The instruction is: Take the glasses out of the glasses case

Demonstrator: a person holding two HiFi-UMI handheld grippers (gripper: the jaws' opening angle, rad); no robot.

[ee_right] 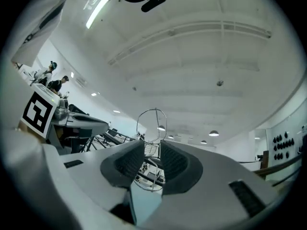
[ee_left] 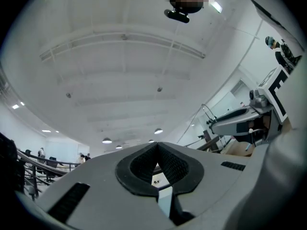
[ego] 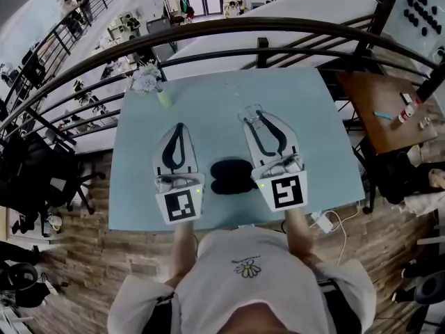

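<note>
A black glasses case (ego: 231, 176) lies on the pale blue table (ego: 327, 138), between my two grippers and apart from both. My right gripper (ego: 252, 113) is shut on thin wire-framed glasses (ego: 249, 108), lifted clear of the case. In the right gripper view the glasses (ee_right: 151, 123) stick up from between the pads (ee_right: 129, 162), one round rim above the jaw tips (ee_right: 152, 145). My left gripper (ego: 180, 126) hovers left of the case, shut with nothing in it. Its tips (ee_left: 156, 147) meet in the left gripper view, where the right gripper (ee_left: 244, 121) shows at the right.
A small vase of pale flowers (ego: 146, 81) stands at the table's far left corner. A dark curved railing (ego: 208, 33) runs behind the table. A wooden table (ego: 389, 110) with small items stands to the right. A white plug and cable (ego: 323, 221) hang at the near right edge.
</note>
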